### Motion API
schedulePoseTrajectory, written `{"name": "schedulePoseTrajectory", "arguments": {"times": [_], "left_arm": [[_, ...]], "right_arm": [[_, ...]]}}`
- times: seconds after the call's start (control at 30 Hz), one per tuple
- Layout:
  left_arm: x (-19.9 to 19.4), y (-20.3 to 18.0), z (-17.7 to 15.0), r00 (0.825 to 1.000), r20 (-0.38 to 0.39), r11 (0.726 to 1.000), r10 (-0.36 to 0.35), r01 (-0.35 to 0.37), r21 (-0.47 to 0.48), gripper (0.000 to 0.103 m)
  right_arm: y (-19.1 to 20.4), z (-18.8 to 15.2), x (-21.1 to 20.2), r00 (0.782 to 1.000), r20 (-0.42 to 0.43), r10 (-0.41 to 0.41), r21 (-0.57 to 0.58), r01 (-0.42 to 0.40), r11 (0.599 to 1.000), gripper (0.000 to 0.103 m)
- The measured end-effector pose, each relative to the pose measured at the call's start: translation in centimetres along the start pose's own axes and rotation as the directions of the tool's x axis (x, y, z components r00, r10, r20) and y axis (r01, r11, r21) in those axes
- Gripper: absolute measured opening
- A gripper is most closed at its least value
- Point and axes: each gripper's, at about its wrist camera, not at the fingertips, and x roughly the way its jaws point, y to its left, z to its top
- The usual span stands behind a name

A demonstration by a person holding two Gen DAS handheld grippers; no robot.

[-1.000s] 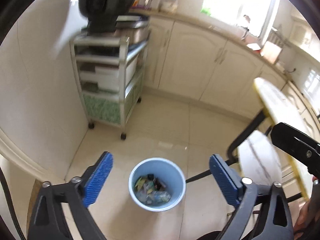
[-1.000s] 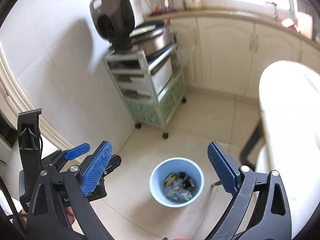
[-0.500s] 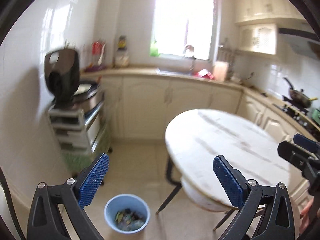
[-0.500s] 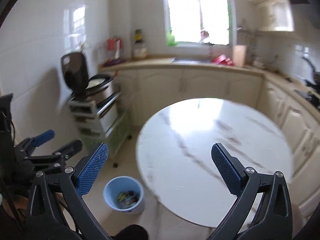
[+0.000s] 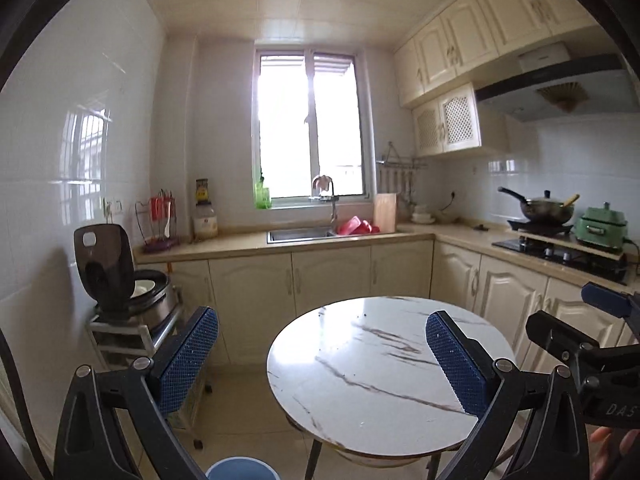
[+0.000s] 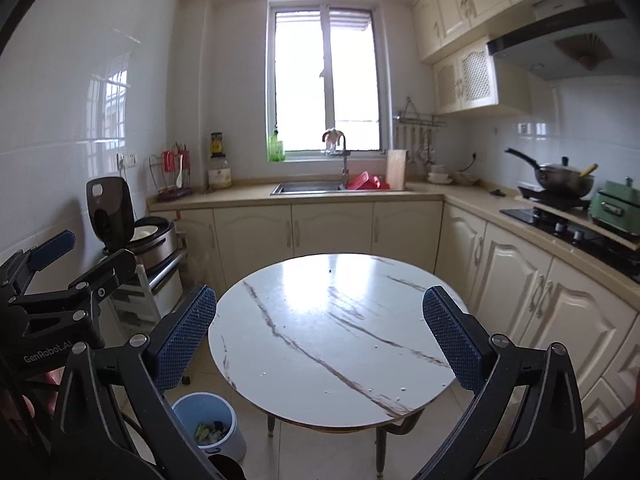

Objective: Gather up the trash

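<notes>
Both grippers, left (image 5: 322,354) and right (image 6: 320,330), were spread wide and carried nothing, held level above the table (image 6: 332,320). The bin (image 6: 210,424), a round pale-blue plastic tub, stood on the floor beside the table's left edge, with mixed scraps lying inside. The tabletop was glossy white marble-patterned stone, round, bearing only tiny specks. Judged step: scanning for leftover trash; a slow sweep around the table would serve best before either gripper committed.
</notes>
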Motion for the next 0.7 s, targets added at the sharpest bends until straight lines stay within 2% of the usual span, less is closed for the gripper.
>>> {"name": "schedulePoseTrajectory", "arguments": {"times": [0.27, 0.7], "left_arm": [[-2.1, 1.2, -3.1, 0.999, 0.034, 1.0, -0.021, 0.021, 0.002, 0.102], [-5.1, 1.2, -3.4, 0.995, 0.08, 0.999, -0.054, 0.053, 0.011, 0.102]], "right_arm": [[-0.3, 0.3, -3.4, 0.997, 0.064, -0.033, -0.002, 0.033, 0.999, 0.103], [-0.4, -0.1, -6.7, 0.993, 0.106, -0.053, -0.005, 0.054, 0.999, 0.103]]}}
